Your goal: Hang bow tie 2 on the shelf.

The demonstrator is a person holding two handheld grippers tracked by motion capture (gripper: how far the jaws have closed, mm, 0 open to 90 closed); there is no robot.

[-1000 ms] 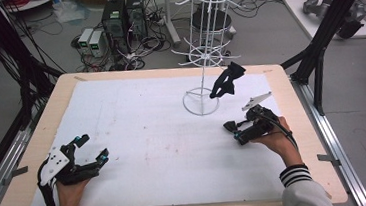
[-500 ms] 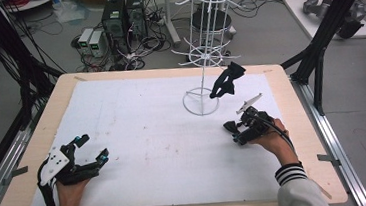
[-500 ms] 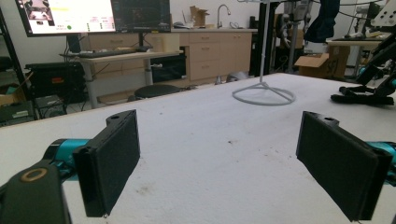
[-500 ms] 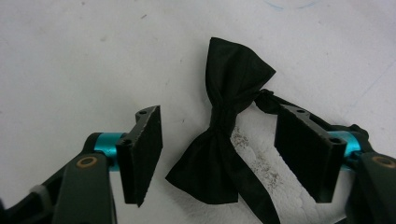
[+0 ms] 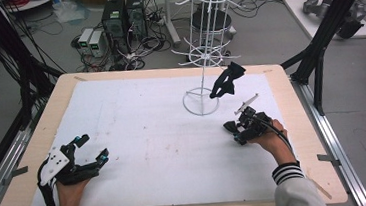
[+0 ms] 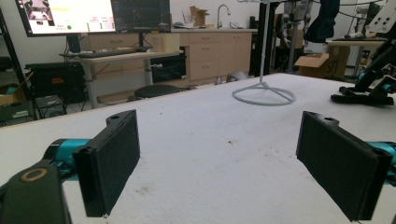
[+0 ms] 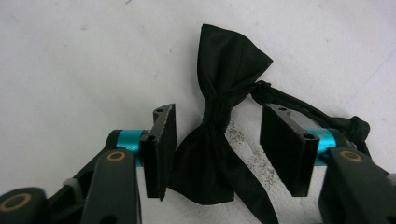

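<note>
A black bow tie [image 7: 233, 60] lies flat on the white table cover in the right gripper view, its strap trailing off to the right. My right gripper [image 7: 223, 140] is open, one jaw on each side of the tie's knot, not pinching it. From above, the right gripper [image 5: 234, 131] sits low on the table right of centre. A second black bow tie [image 5: 225, 80] hangs from the white wire rack [image 5: 202, 56]. My left gripper [image 5: 93, 146] rests near the front left, open and empty [image 6: 231, 158].
The rack's ring base [image 5: 201, 101] stands on the white cover [image 5: 147, 121] just behind and left of my right gripper. The wooden table edge [image 5: 291, 103] runs close on the right. Black frame posts [image 5: 325, 35] rise beyond the table's right corner.
My right gripper has shifted slightly left along the table. The left gripper has not moved.
</note>
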